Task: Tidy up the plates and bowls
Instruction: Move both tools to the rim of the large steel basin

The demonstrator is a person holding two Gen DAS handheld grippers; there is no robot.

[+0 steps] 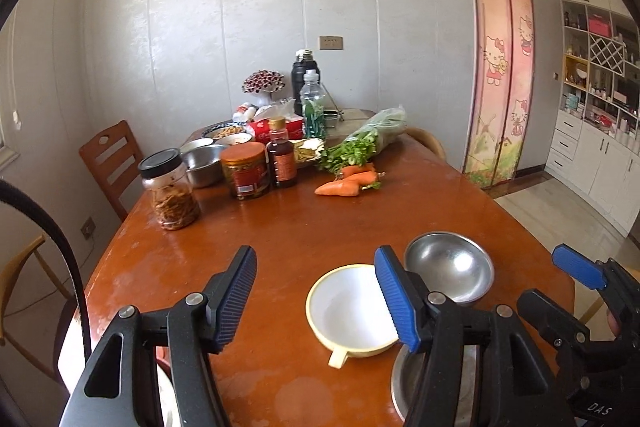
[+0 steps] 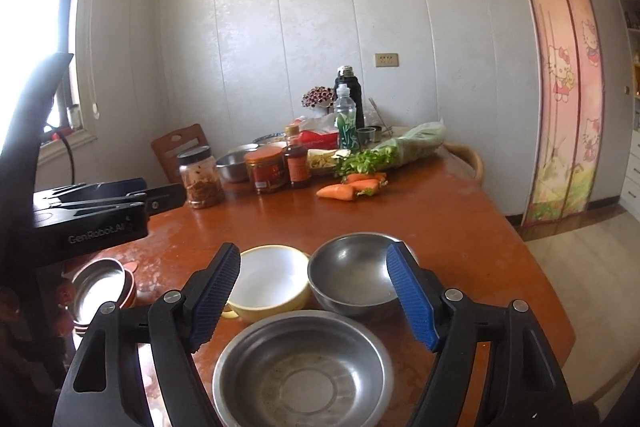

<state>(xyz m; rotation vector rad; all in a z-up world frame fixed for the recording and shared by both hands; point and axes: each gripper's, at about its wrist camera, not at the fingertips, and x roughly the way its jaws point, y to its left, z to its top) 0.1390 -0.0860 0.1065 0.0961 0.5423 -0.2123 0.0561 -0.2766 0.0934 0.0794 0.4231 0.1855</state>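
A white bowl [image 1: 344, 311] with a yellow outside and a small handle sits on the wooden table [image 1: 280, 227], with a steel bowl [image 1: 448, 267] just right of it. My left gripper [image 1: 315, 251] hovers above them, open and holding nothing. One blue finger [image 1: 578, 267] of the right gripper shows at the right edge. In the right wrist view my right gripper [image 2: 313, 247] is open and empty over a larger steel bowl [image 2: 304, 371]. Beyond it stand the white bowl [image 2: 268, 279] and the smaller steel bowl [image 2: 352, 275]. A steel plate on reddish plates [image 2: 100, 283] lies at the left, below the left gripper's body [image 2: 88, 219].
Further back on the table are a clear jar [image 1: 170, 191], a red-labelled jar [image 1: 245, 171], a sauce bottle [image 1: 281, 155], carrots [image 1: 348, 183], bagged greens [image 1: 368, 139] and more steel bowls [image 1: 204, 163]. Wooden chairs [image 1: 110, 159] stand at the left. The table's right edge [image 2: 560, 307] drops to the floor.
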